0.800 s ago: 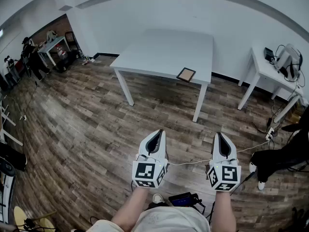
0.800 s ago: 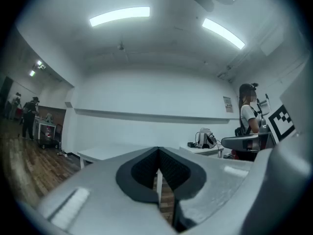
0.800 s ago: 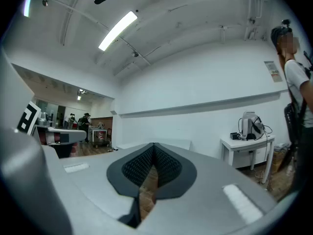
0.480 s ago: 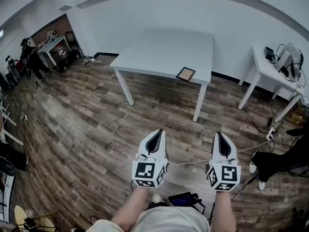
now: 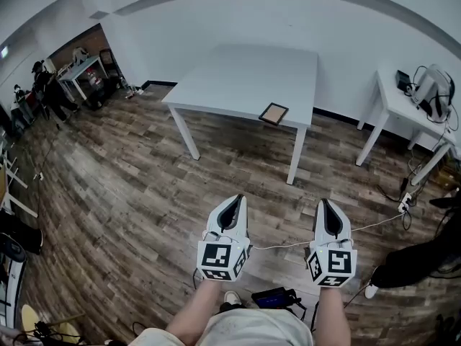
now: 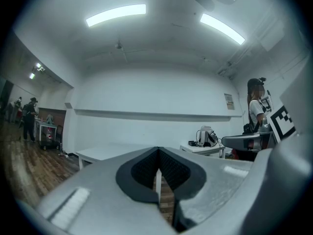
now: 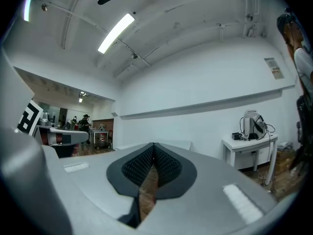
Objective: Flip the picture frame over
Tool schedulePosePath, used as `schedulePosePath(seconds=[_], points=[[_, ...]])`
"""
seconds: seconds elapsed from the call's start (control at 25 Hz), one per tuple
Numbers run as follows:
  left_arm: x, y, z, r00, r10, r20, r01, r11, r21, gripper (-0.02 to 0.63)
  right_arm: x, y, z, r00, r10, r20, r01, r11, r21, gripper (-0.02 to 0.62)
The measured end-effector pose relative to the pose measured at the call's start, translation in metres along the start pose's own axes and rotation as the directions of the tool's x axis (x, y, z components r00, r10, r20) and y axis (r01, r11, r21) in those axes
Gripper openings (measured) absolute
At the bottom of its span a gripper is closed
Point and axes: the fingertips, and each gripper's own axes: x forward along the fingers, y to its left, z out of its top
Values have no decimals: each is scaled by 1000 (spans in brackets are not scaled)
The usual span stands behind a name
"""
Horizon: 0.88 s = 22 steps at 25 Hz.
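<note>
The frame (image 5: 274, 113) lies flat on the white tabletop (image 5: 230, 78), close to its near right corner. Well short of the tabletop, over the wood floor (image 5: 130, 193), a person (image 5: 238, 330) holds the left tool (image 5: 233, 202) and the right tool (image 5: 326, 204) side by side, pointing toward it. Each tool is pressed together, tips touching, with nothing between. Other people (image 5: 43, 85) stand far to the left of the tabletop

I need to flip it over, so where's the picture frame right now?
In the head view, the picture frame lies on the white table, near its front right corner, close to the edge facing the person.
</note>
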Motion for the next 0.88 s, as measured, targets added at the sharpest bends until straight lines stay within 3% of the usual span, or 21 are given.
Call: schedulePosePath(seconds=[0.44,0.88], points=[[44,-51,-14,999,44,-18,-44,999,24,0,11,-64,-13,998,65,-13,-65,998,5,26],[75,-58,-20,998,57,-32,-56,998,30,0,37,-89,-24,996,82,-26,-82,996,24,26]])
